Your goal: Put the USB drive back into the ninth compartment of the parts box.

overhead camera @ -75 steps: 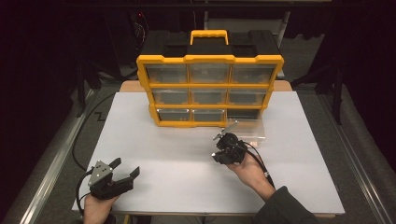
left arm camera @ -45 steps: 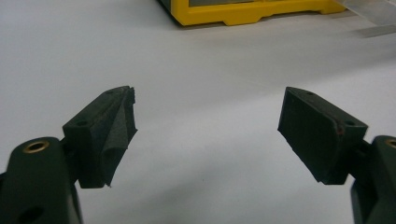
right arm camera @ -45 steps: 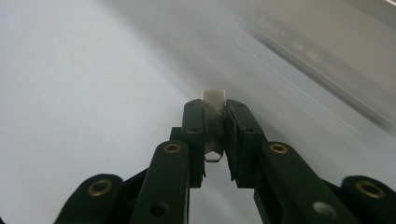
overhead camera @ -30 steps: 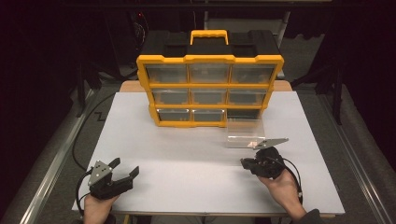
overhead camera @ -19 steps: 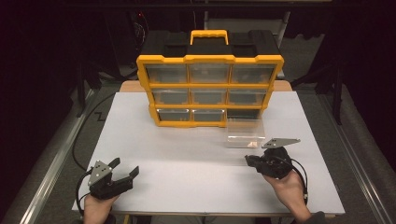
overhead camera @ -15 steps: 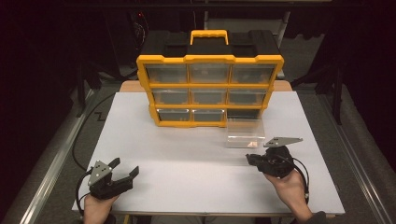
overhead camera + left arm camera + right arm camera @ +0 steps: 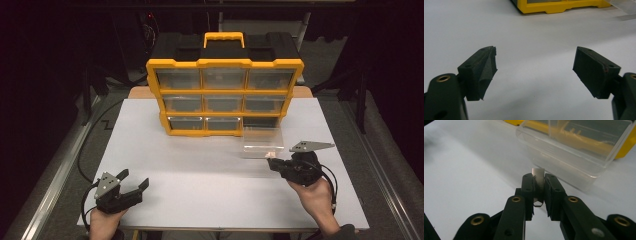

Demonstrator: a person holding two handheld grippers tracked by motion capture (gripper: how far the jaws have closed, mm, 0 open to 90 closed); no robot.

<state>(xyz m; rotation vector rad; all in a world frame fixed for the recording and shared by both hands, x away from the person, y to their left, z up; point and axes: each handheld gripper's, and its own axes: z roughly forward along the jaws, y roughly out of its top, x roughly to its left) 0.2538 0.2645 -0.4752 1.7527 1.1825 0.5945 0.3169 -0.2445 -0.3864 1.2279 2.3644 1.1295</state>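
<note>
A clear plastic drawer [image 7: 262, 142] stands on the white table [image 7: 200, 165], pulled out in front of the yellow organizer [image 7: 225, 95]. The organizer's bottom right slot [image 7: 262, 121] is dark and open. My right gripper [image 7: 271, 163] hovers just right of and in front of the drawer, pointing left toward it. In the right gripper view, my right gripper [image 7: 539, 178] is shut on a small flat metal piece [image 7: 538, 173], with the drawer [image 7: 574, 147] close ahead. My left gripper [image 7: 135, 181] rests open near the front left corner; the left gripper view shows the left gripper [image 7: 536, 67] with nothing between its fingers.
The organizer has a yellow carry handle [image 7: 222, 37] and several clear drawers in its frame. A black cable [image 7: 87, 145] trails off the table's left edge. Bare table surface [image 7: 200, 185] stretches between the two hands.
My right hand has carried the metal piece from the table's middle out to the right, then lifted slightly beside the drawer. The left gripper has not moved.
</note>
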